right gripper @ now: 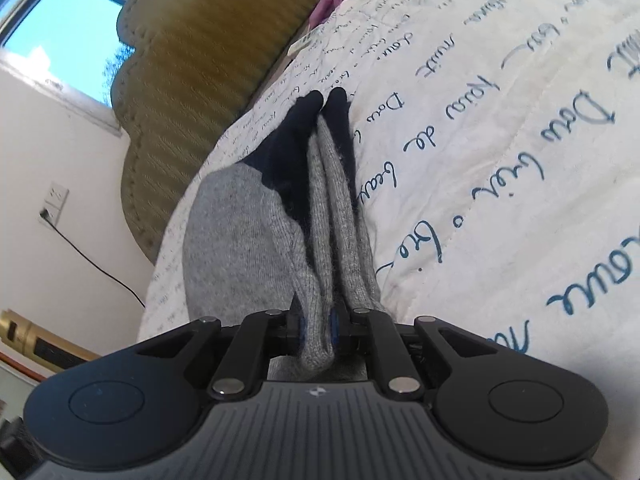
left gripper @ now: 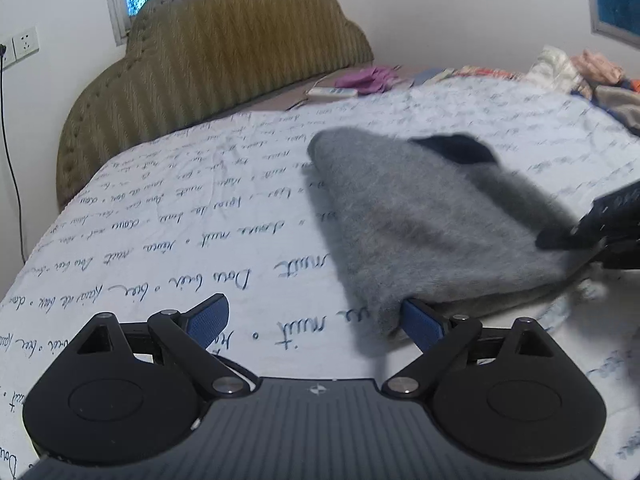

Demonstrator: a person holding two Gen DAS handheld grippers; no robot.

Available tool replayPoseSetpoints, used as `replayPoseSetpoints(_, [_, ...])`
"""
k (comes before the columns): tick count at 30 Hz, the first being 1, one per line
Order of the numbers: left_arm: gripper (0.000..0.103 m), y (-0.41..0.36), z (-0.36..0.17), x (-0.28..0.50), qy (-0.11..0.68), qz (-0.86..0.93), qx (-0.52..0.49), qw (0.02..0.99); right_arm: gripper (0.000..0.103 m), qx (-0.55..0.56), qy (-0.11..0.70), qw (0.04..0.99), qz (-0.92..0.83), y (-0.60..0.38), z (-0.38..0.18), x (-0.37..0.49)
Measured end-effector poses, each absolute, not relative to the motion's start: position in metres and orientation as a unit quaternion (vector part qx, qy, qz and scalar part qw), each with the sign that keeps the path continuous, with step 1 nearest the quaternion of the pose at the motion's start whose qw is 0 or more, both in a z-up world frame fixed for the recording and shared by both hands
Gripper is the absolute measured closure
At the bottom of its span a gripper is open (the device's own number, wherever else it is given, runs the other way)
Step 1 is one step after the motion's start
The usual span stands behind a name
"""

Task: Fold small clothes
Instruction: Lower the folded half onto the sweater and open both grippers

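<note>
Grey knitted socks with dark navy toes [left gripper: 416,224] lie folded over on the white bedspread [left gripper: 180,216]. My left gripper [left gripper: 316,316] is open, low over the bedspread; its right fingertip [left gripper: 422,322] touches the sock's near edge. My right gripper [right gripper: 316,324] is shut on the grey sock cuffs [right gripper: 320,240], whose navy toes [right gripper: 320,108] point away. It also shows in the left wrist view [left gripper: 592,228] at the sock's right edge.
An olive padded headboard [left gripper: 224,48] stands at the far end of the bed. A purple cloth [left gripper: 370,76] and a white remote [left gripper: 332,92] lie near it. A pile of clothes [left gripper: 580,72] sits at the far right. A wall socket with a cable [left gripper: 20,46] is at left.
</note>
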State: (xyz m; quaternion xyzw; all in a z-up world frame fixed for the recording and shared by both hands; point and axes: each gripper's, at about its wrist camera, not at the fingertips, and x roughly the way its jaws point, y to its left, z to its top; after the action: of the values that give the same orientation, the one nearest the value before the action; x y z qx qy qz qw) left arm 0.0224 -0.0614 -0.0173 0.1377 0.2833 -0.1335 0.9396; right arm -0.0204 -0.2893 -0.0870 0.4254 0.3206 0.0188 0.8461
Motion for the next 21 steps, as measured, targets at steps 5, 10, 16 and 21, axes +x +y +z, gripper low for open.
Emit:
replayPoseSetpoints(5, [0.007,-0.061,0.012,0.024,0.267,-0.152,0.113,0.945,0.088,0.295,0.301,0.906,-0.044,-0.278,-0.046,-0.032])
replayPoseSetpoints(10, [0.005,-0.081,0.017,0.053,0.303,-0.164,0.08,0.935,0.087,0.24,0.286,0.927,-0.044,-0.269,-0.029,-0.012])
replayPoseSetpoints(16, [0.007,-0.092,-0.011,0.063,0.347,-0.145,0.089,0.922,0.087,0.223,0.332,0.915,-0.059,-0.257,-0.052,-0.004])
replayPoseSetpoints(21, [0.007,-0.091,-0.014,0.064,0.353,-0.141,0.087,0.921,0.087,0.218,0.321,0.92,-0.057,-0.258,-0.048,-0.01])
